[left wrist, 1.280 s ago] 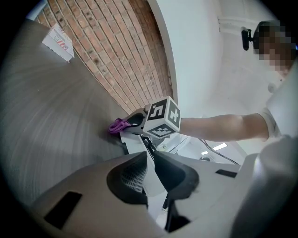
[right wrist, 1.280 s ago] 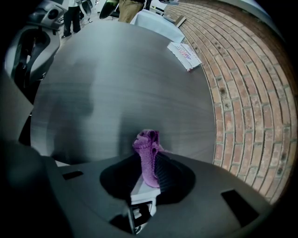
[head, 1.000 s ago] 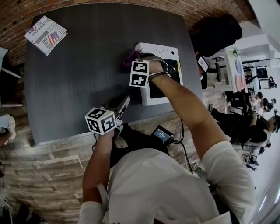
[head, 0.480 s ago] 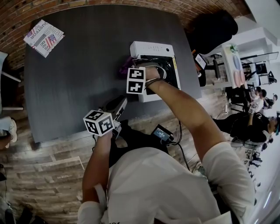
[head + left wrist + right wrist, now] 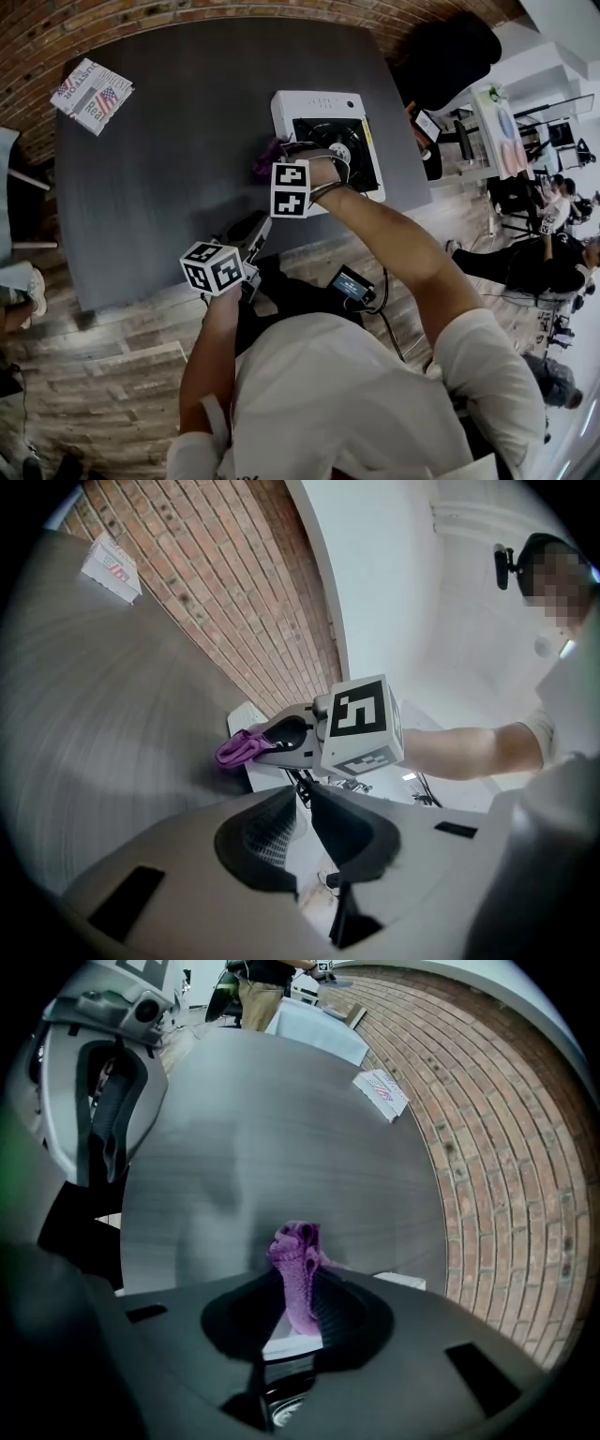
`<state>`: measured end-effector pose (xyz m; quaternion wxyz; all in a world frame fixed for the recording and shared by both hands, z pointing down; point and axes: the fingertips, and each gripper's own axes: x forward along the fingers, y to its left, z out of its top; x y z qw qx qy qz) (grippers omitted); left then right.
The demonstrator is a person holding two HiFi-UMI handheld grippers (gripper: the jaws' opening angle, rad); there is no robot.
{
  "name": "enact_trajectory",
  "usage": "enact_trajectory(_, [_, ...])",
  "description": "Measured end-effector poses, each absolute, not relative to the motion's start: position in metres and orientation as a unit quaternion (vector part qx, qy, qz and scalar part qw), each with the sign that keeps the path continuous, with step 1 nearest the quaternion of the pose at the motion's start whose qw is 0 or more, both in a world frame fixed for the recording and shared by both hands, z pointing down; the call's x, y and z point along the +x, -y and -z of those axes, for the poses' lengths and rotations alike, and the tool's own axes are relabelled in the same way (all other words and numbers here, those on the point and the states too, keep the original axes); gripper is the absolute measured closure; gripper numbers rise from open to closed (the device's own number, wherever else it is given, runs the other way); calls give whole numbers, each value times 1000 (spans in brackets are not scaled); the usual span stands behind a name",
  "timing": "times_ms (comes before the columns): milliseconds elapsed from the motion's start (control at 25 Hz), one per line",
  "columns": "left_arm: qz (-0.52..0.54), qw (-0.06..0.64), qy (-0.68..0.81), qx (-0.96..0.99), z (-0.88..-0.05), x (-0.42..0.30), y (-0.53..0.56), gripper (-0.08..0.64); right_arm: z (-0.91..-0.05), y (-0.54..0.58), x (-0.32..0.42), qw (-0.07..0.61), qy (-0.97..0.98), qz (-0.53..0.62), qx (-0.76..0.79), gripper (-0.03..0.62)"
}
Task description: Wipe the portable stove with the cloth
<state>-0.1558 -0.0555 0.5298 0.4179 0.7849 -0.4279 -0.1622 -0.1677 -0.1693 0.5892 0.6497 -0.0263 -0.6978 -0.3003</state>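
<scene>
Closest to the person, the left gripper [image 5: 255,228] hangs over the near edge of the dark grey table [image 5: 159,159], whose top shows a fine brushed grain. Its ribbed black pads are drawn almost together, with only a thin sliver between the tips and nothing in them. Just beyond it, the right gripper [image 5: 278,155] reaches to the left side of the white rectangular portable stove [image 5: 317,103]. Its jaws are clamped on the purple knitted cloth [image 5: 297,1274], which stands up between the pads as a bunched, nubbly fold. In the head view the cloth is a small purple wad against the stove's left edge, towards its near corner. The right gripper view shows the stove's smooth white rim directly under the cloth, though whether the fabric is pressed onto the rim or just above it is hard to tell. The stove's casing is a flat box with rounded corners. Its top is a sunken black tray, and a round metal burner [image 5: 341,150] sits in it inside dark pan supports. Well apart, on the table's far left corner, lies a folded newspaper with a flag print [image 5: 92,89]. A rough red brick wall [image 5: 187,11] rises behind the table.
</scene>
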Motion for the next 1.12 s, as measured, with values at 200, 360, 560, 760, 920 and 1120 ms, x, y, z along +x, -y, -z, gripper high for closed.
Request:
enact_trajectory(200, [156, 417, 422, 789, -528, -153, 54, 518, -586, 159, -163, 648, 703, 294, -24, 506])
enact_trajectory(360, [150, 415, 417, 794, -526, -150, 52, 518, -583, 150, -158, 645, 707, 289, -21, 506])
enact_trajectory(560, [141, 416, 412, 798, -525, -149, 47, 518, -579, 141, -152, 643, 711, 285, -16, 506])
enact_trajectory(760, [138, 422, 409, 797, -528, -149, 39, 518, -579, 129, -146, 641, 715, 278, -15, 506])
enact_trajectory(920, [136, 423, 408, 798, -529, -149, 33, 518, -579, 118, -141, 641, 717, 272, -15, 506])
enact_trajectory(1120, [132, 423, 405, 800, -529, -150, 29, 518, -576, 106, -134, 637, 727, 258, -9, 506])
